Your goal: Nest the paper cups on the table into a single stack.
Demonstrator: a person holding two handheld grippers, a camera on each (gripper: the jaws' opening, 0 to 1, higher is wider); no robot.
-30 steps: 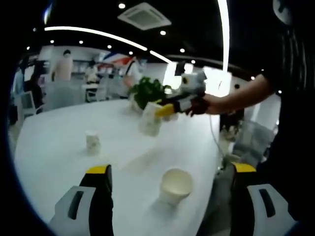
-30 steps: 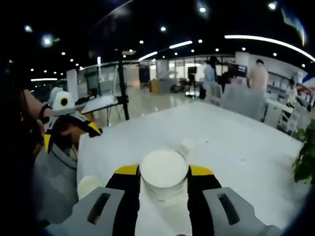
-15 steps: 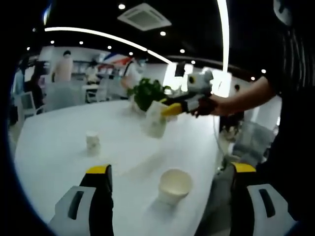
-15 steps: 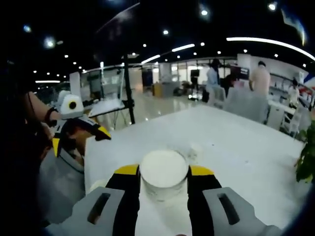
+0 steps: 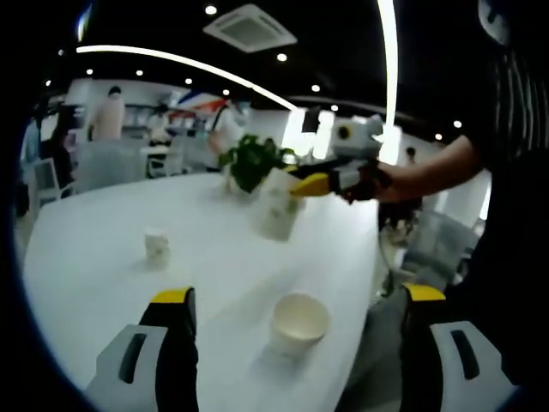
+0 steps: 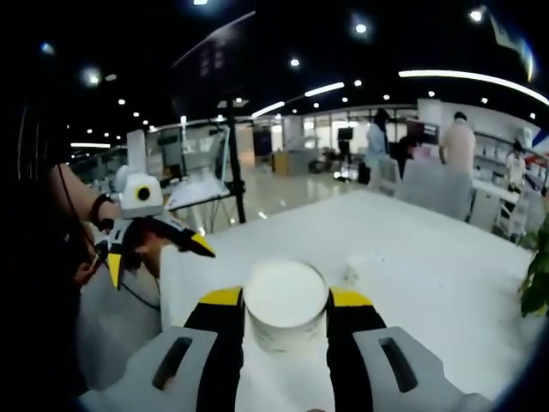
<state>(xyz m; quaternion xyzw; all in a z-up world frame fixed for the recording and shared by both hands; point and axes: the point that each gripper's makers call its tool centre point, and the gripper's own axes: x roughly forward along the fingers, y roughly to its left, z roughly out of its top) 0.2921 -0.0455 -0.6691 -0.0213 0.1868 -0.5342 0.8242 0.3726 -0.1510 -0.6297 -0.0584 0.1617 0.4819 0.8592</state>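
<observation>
Three paper cups show in the left gripper view: a near cup [image 5: 298, 323] standing mouth up on the white tabletop [image 5: 103, 257] close to the near edge, a small far cup [image 5: 155, 247] upright towards the left side, and a held cup [image 5: 278, 204] lifted above the far part of the tabletop, clamped in the right gripper [image 5: 319, 184], with a potted plant [image 5: 250, 160] behind it. The left gripper [image 5: 296, 343] hangs with its jaws spread wide and nothing between them, the near cup in line with the gap but beyond the tips. In the right gripper view the right gripper [image 6: 286, 302] pinches the held cup [image 6: 286, 302] by its sides, mouth towards the camera; the small far cup [image 6: 353, 269] stands beyond it and the left gripper [image 6: 159, 245] hangs off the table's left edge. Against a second ago, the held cup has travelled rightwards and a little higher, while both standing cups keep their places.
</observation>
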